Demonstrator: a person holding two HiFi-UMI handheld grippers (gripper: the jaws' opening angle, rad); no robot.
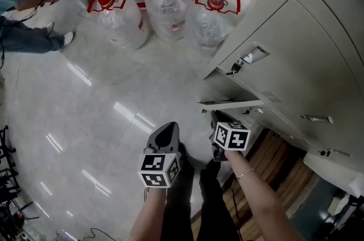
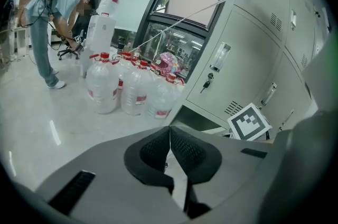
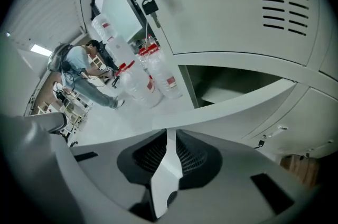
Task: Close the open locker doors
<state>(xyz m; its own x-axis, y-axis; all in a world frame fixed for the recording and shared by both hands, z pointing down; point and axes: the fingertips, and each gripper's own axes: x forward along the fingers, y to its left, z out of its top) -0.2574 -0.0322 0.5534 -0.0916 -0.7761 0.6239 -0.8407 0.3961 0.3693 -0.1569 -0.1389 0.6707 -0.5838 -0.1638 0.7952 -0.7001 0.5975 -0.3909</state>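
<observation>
A bank of grey lockers [image 1: 307, 52] rises on the right. One low locker door [image 1: 230, 102] stands open, swung out over the floor, and its thin edge points at me. My right gripper [image 1: 218, 116] is at that edge. In the right gripper view the door's edge [image 3: 237, 106] runs between the pads, and the right gripper [image 3: 170, 136] is shut on it. The open compartment [image 3: 232, 83] shows behind. My left gripper [image 1: 166, 131] hangs beside it over the floor; its pads [image 2: 158, 146] meet with nothing between them.
Several large water bottles [image 1: 165, 7] with red handles stand on the pale floor beyond the lockers. A person [image 1: 23, 35] bends over at the far left. A key [image 1: 233, 68] hangs in the shut door above. Wooden boards [image 1: 278, 166] lie by my legs.
</observation>
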